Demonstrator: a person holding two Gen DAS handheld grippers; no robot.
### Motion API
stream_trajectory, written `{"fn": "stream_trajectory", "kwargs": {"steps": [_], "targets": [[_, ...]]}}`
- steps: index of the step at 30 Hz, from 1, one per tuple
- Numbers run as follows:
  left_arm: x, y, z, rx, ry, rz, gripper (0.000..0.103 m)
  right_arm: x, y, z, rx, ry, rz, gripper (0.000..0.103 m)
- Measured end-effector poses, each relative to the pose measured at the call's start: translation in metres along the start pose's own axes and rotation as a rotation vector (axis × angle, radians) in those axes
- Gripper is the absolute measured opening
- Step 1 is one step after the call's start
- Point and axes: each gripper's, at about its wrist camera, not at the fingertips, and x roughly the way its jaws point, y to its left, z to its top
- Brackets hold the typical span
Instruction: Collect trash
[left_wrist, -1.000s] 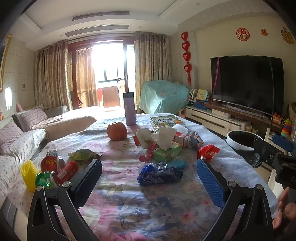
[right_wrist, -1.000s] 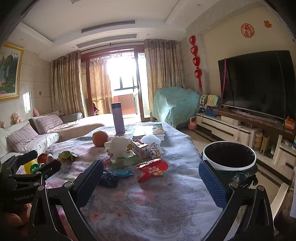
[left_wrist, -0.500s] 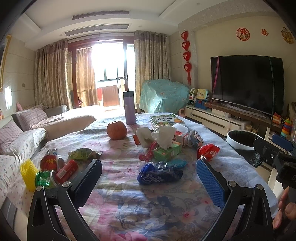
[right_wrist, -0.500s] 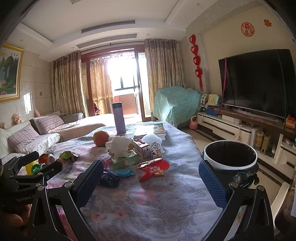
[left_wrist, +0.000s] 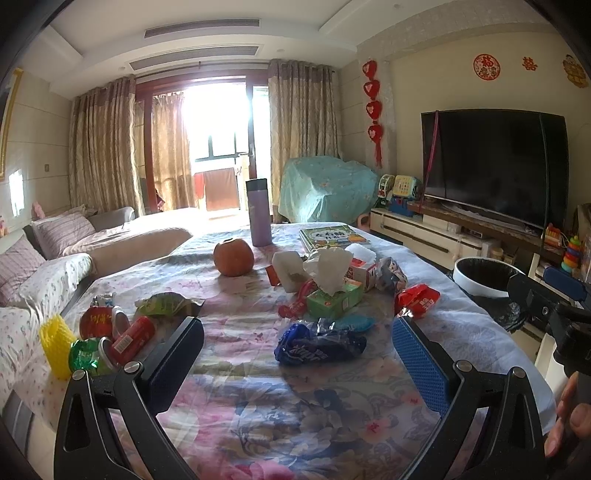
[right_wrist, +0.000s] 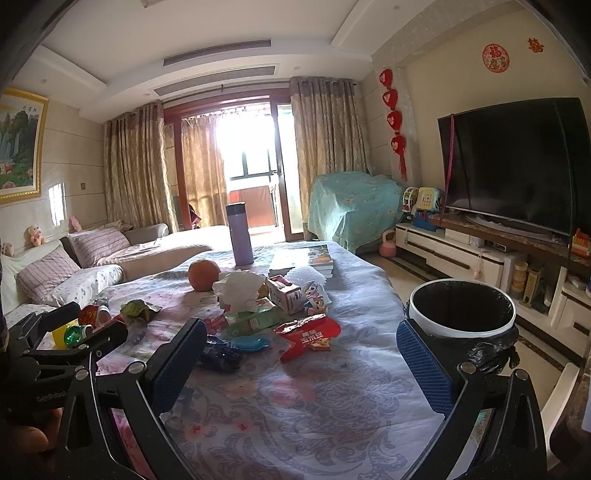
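Observation:
Trash lies scattered on the floral tablecloth (left_wrist: 258, 406): a blue wrapper (left_wrist: 317, 345), a red snack packet (left_wrist: 417, 299) (right_wrist: 312, 338), a green tissue box (left_wrist: 334, 299), a red can (left_wrist: 133, 338) and a yellow net sleeve (left_wrist: 55, 345). A white bin with a black liner (right_wrist: 461, 312) (left_wrist: 484, 277) stands off the table's right edge. My left gripper (left_wrist: 295, 363) is open and empty, just short of the blue wrapper. My right gripper (right_wrist: 301, 365) is open and empty, near the red packet, with the bin beside its right finger.
An orange (left_wrist: 233, 256), a purple flask (left_wrist: 259, 212) and books (left_wrist: 330, 236) stand at the table's far end. A sofa (left_wrist: 48, 258) runs along the left. A TV (left_wrist: 495, 166) on a low cabinet stands on the right.
The right gripper's view has shifted slightly forward and up. The left gripper has not moved. Both stay open.

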Motion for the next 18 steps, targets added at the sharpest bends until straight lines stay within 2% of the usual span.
{"fn": "stream_trajectory", "kwargs": {"steps": [11, 18], "targets": [[0.008, 0.001, -0.002, -0.007, 0.030, -0.006, 0.102, 0.007, 0.001, -0.001, 0.008, 0.023, 0.010, 0.103], [0.025, 0.006, -0.006, -0.021, 0.092, -0.012, 0.102, 0.022, -0.002, -0.003, 0.013, 0.059, 0.018, 0.103]]}}
